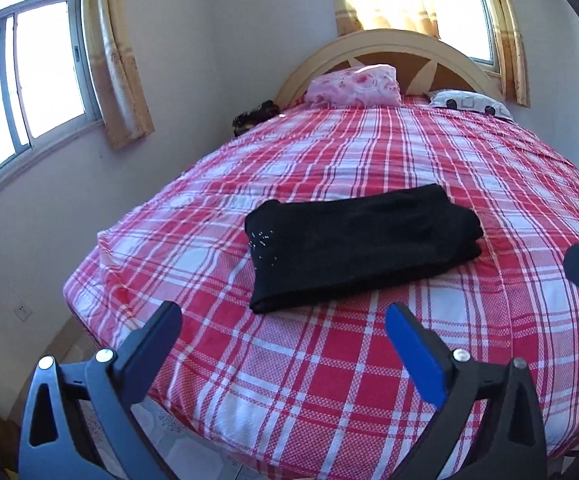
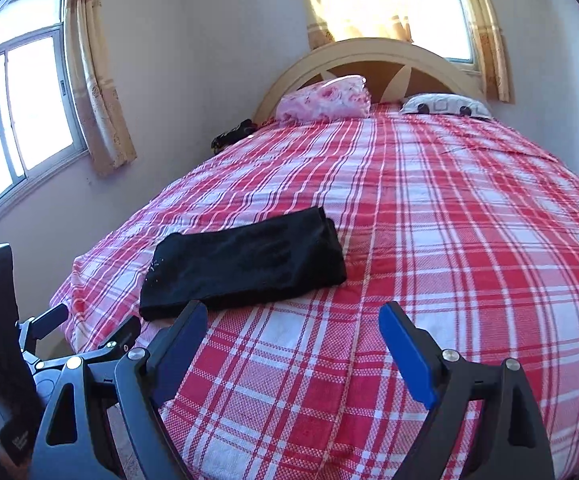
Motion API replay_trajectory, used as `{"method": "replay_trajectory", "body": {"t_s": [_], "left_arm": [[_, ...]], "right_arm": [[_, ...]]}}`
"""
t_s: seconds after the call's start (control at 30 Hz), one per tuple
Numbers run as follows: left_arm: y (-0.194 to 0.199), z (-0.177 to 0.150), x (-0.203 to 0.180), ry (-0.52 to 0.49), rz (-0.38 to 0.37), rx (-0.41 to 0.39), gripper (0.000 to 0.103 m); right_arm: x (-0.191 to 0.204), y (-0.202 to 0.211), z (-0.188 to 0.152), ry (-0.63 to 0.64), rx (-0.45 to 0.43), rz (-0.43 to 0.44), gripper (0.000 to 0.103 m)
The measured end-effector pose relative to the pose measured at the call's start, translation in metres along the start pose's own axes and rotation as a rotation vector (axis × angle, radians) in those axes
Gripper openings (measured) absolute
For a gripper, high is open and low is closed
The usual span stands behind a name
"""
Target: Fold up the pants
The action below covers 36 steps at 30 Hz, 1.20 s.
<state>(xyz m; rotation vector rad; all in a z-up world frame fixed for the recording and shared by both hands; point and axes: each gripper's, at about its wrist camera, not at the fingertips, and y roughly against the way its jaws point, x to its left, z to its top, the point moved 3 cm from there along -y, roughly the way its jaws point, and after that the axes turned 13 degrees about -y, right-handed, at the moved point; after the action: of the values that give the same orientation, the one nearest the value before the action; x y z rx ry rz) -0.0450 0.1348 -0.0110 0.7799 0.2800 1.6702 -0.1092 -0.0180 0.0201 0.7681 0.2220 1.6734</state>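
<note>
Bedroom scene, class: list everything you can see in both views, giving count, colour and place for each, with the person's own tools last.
pants: one, black, folded, lying on the bed's near half
bed sheet: one, red and white plaid, covering the bed
headboard: one, cream and brown, far end
bundle: one, pink floral, by the headboard
pillow: one, white patterned, far right
windows: two, left wall and behind the headboard
curtains: yellowish, beside both windows
left tool: blue-black, open, empty
right tool: blue-black, open, empty

Bright daylight from blown-out windows, glowing curtain, strong fisheye bending, dark corner vignetting
</note>
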Motion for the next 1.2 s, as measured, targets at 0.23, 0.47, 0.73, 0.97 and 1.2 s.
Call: {"method": "replay_trajectory", "body": {"t_s": [0.23,0.47,0.73,0.97,1.2], "left_arm": [[0.019,-0.001,-0.004,0.02,-0.021,-0.006,0.103],[0.028,0.001,-0.006,0.046,-0.028,-0.024,0.103],[0.027,0.006,-0.006,0.05,0.002,-0.036,0.103],[0.019,0.009,-0.008,0.052,0.003,-0.017,0.103],[0.013,0.009,-0.011,0.047,0.0,-0.006,0.103]], "right_arm": [[0.002,0.031,0.007,-0.028,-0.073,0.032,0.089],[0.005,0.043,0.007,-0.02,-0.119,0.026,0.089],[0.006,0.044,0.011,0.006,-0.152,0.012,0.089],[0.001,0.034,0.016,-0.007,-0.133,0.005,0.089],[0.0,0.024,0.015,-0.005,-0.112,-0.003,0.089]]}}
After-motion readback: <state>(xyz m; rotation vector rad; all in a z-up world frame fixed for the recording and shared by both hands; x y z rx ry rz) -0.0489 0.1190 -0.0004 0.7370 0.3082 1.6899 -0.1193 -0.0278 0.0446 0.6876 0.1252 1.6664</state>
